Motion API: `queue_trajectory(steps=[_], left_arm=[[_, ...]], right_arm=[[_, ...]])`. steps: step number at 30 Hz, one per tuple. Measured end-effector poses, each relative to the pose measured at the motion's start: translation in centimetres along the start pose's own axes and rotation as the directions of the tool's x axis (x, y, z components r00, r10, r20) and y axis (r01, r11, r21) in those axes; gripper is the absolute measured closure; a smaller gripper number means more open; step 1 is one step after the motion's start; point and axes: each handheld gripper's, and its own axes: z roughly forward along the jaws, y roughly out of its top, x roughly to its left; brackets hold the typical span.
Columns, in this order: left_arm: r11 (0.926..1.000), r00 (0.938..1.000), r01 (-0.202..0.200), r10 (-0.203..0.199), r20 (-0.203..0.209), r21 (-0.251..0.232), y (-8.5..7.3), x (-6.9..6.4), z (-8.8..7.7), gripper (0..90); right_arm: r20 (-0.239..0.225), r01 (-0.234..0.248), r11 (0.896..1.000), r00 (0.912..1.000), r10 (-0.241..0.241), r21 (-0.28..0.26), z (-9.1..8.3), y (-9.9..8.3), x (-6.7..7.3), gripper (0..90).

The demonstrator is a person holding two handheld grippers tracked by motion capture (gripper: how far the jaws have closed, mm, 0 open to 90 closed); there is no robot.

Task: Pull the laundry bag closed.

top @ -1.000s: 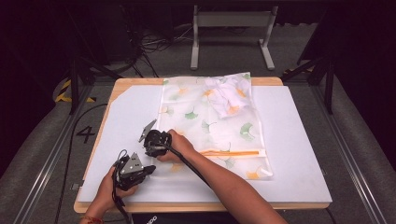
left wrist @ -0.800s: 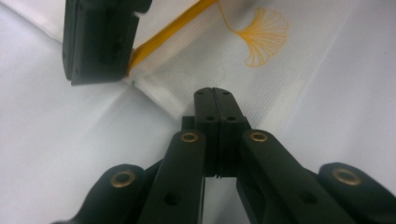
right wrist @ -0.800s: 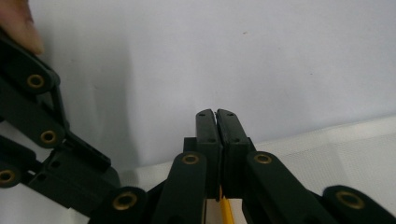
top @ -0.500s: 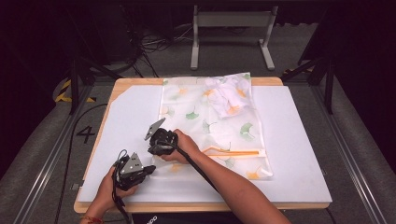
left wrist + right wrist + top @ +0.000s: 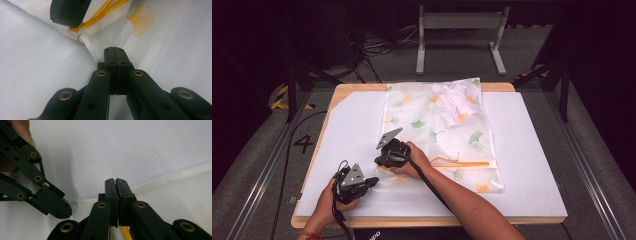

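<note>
From my seat the mesh laundry bag (image 5: 442, 135) is a see-through white pouch printed with green and orange ginkgo leaves, an orange zipper (image 5: 462, 163) running across near its close end, and something white bunched up inside at the far end. It lies flat on the white mat (image 5: 532, 150) on the table (image 5: 357, 89).

My left gripper (image 5: 115, 50) is clenched on the bag's near corner, mesh right at the jaws' tips. My right gripper (image 5: 116, 181) is clamped on the zipper's end, with the orange strip under its jaws.

Only writing I can read: a "4" on the floor (image 5: 303, 143).
</note>
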Motion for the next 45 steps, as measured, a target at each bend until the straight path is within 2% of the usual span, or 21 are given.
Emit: queue_trajectory(steps=[3, 9, 16, 18, 20, 22, 24, 25, 27, 29, 30, 32, 33, 36, 39, 41, 42, 43, 45], left_arm=[[1.0, 1.0, 0.0, 0.0, 0.0, 0.0, 0.0, 0.0, 0.0, 89.9], [0.9994, 0.9992, 0.035, -0.035, 0.017, 0.0, 0.0, 0.3, 0.0, 89.8], [0.9992, 0.999, 0.041, -0.041, 0.016, -0.003, 0.0, 0.2, 0.0, 87.5], [0.9989, 0.9989, 0.046, -0.046, 0.009, -0.005, 0.0, 0.3, -0.1, 84.9], [0.9968, 0.9966, 0.079, -0.079, -0.022, -0.011, 0.1, 0.7, -0.2, 80.7], [0.9958, 0.9951, 0.091, -0.091, -0.037, -0.008, 0.4, 1.0, -0.1, 76.1], [0.9956, 0.9945, 0.093, -0.092, -0.05, 0.008, 0.7, 1.0, 0.2, 72.9], [0.9954, 0.9946, 0.095, -0.094, -0.043, 0.015, 0.9, 0.9, 0.3, 73.0], [0.9958, 0.9935, 0.088, -0.085, -0.075, 0.027, 1.2, 0.9, 0.6, 69.6], [0.9946, 0.9926, 0.1, -0.097, -0.072, 0.029, 1.3, 1.0, 0.6, 68.7], [0.9927, 0.9903, 0.118, -0.115, -0.077, 0.028, 1.5, 1.4, 0.7, 67.7], [0.9915, 0.9899, 0.127, -0.126, -0.066, 0.026, 1.6, 1.6, 0.9, 69.6], [0.9923, 0.9915, 0.117, -0.114, -0.062, 0.041, 1.8, 1.8, 1.3, 70.0], [0.9929, 0.992, 0.114, -0.112, -0.058, 0.034, 1.9, 1.7, 1.5, 82.2], [0.993, 0.9917, 0.116, -0.115, -0.059, 0.024, 1.8, 1.7, 1.5, 88.6], [0.9935, 0.992, 0.112, -0.111, -0.061, 0.02, 1.7, 1.7, 1.5, 89.1], [0.9962, 0.9939, 0.085, -0.084, -0.072, 0.017, 1.7, 1.6, 1.5, 89.1], [0.9964, 0.994, 0.082, -0.08, -0.075, 0.02, 1.7, 1.5, 1.5, 89.4], [0.9969, 0.9942, 0.074, -0.072, -0.08, 0.027, 1.8, 1.4, 1.6, 89.5]], right_arm=[[-0.001, -0.011, 1.0, 0.9999, 0.011, -0.011, -0.1, -0.4, -0.1, 89.4], [-0.01, -0.042, 0.999, 0.9991, 0.042, -0.022, -0.4, -1.0, -0.3, 89.3], [0.005, -0.014, 1.0, 0.9999, 0.014, 0.025, 0.1, -1.3, -0.2, 89.7], [0.001, -0.013, 0.999, 0.9999, 0.013, 0.032, 0.0, -1.3, -0.3, 89.6], [-0.003, -0.011, 0.999, 0.9999, 0.011, 0.041, -0.1, -1.4, -0.4, 89.6], [-0.008, -0.007, 0.998, 0.9999, 0.007, 0.062, -0.1, -1.4, -0.4, 89.4], [-0.008, 0.008, 0.997, 0.9999, -0.007, 0.083, 0.0, -1.4, -0.3, 89.3], [-0.009, 0.019, 0.995, 0.9998, -0.018, 0.095, 0.0, -1.3, -0.3, 89.3], [-0.008, 0.035, 0.993, 0.9994, -0.034, 0.11, -0.1, -1.2, -0.3, 89.4], [-0.011, 0.024, 0.993, 0.9997, -0.023, 0.114, -0.1, -1.2, -0.4, 89.6], [-0.013, 0.021, 0.993, 0.9997, -0.019, 0.117, -0.1, -1.2, -0.4, 89.6], [-0.016, 0.011, 0.993, 0.9998, -0.009, 0.118, -0.1, -1.2, -0.4, 88.9], [-0.018, 0.011, 0.993, 0.9998, -0.009, 0.118, -0.1, -1.2, -0.4, 87.8], [-0.018, 0.012, 0.993, 0.9998, -0.01, 0.12, 0.0, -1.1, -0.4, 86.2], [-0.023, 0.004, 0.993, 0.9997, -0.001, 0.117, 0.1, -1.0, -0.6, 84.7], [-0.029, -0.006, 0.993, 0.9995, 0.009, 0.117, 0.2, -1.0, -0.7, 83.6], [-0.034, -0.014, 0.993, 0.9993, 0.018, 0.115, 0.2, -1.0, -0.8, 82.2], [-0.052, -0.046, 0.991, 0.9972, 0.053, 0.127, 0.3, -0.9, -1.1, 79.8], [-0.051, -0.051, 0.991, 0.997, 0.058, 0.127, 0.3, -0.7, -1.2, 83.9]])
